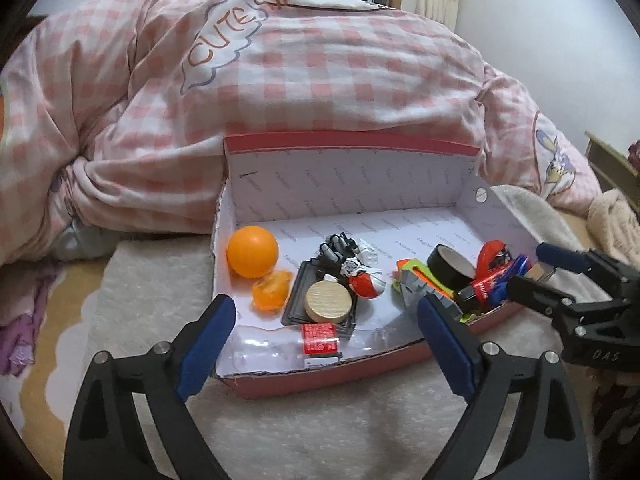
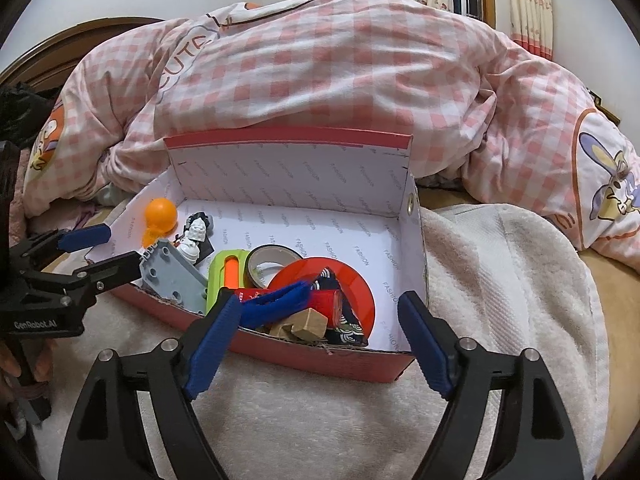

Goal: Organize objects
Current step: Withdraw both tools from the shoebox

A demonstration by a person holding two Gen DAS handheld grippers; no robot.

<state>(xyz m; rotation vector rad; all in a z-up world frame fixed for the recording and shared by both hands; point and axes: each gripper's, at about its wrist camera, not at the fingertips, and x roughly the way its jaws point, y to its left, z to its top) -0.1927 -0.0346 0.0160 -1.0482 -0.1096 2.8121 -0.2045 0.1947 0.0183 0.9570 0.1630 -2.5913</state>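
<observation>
Left gripper (image 1: pixel 326 320) is held wide apart, nothing gripped, poised over the near rim of the pink box (image 1: pixel 352 142); right gripper (image 2: pixel 320 320) likewise spread wide and empty, at the box's right end. All objects are already seen inside the box on the white towel (image 2: pixel 500 280): orange ball (image 1: pixel 252 251) at left, wooden disc (image 1: pixel 328 302) mid, black tape roll (image 1: pixel 450 266) and red ring (image 2: pixel 352 276) in a piled right cluster. Risks judged: ball may roll if nudged; piled items may snag or spill; the light box may slide on soft towel.

Glossy plastic orange ball (image 1: pixel 252 251), matt cardboard box (image 1: pixel 440 156), fluffy cloth towel (image 2: pixel 500 264)
</observation>
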